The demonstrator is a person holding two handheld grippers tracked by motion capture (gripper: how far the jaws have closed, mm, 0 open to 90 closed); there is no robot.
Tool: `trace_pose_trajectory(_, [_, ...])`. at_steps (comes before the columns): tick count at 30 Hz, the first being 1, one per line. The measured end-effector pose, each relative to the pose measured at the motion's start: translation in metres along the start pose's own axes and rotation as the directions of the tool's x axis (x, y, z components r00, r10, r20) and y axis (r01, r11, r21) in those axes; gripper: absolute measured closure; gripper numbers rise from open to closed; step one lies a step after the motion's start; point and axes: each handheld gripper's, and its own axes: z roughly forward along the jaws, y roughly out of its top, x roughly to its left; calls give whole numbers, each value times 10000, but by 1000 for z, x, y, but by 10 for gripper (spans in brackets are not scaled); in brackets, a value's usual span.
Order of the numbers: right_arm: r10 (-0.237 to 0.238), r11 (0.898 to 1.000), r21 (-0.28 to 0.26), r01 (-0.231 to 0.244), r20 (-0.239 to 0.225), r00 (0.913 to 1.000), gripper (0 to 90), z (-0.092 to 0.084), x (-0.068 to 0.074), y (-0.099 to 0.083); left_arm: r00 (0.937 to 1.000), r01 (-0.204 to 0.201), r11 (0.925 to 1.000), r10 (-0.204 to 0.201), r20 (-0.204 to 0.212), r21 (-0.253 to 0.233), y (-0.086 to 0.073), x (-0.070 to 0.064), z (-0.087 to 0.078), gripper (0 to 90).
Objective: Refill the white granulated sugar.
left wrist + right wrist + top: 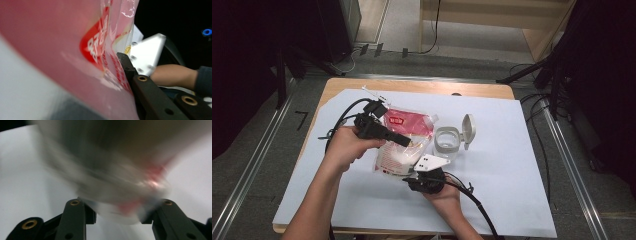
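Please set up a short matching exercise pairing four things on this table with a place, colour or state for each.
Things
1. pouch
2. container
3. left gripper
4. sheet

Descriptions
A. clear, with its hinged lid flipped open
B. pale blue, spread over the wooden table
C. black, shut on the bag's edge
D. red and white, lifted between the two grippers

Right pairs: 1-D, 2-A, 3-C, 4-B
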Motion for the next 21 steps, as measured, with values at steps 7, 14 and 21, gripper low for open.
trace_pose_trajectory(7, [-1055,9936,467,1024,686,9921,572,-1,21,10,9993,-107,9998,100,-357,-183,3,-5,7,887])
trace_pose_trajectory(14, [344,9994,-22,-345,-404,9986,578,-7,22,20,9896,-900,9945,832,-1177,-537,5,-16,4,798])
trace_pose_trajectory(21, [1257,9916,-171,-1284,-1114,9858,578,-11,22,26,9959,-395,9987,368,-831,-317,7,-15,11,789])
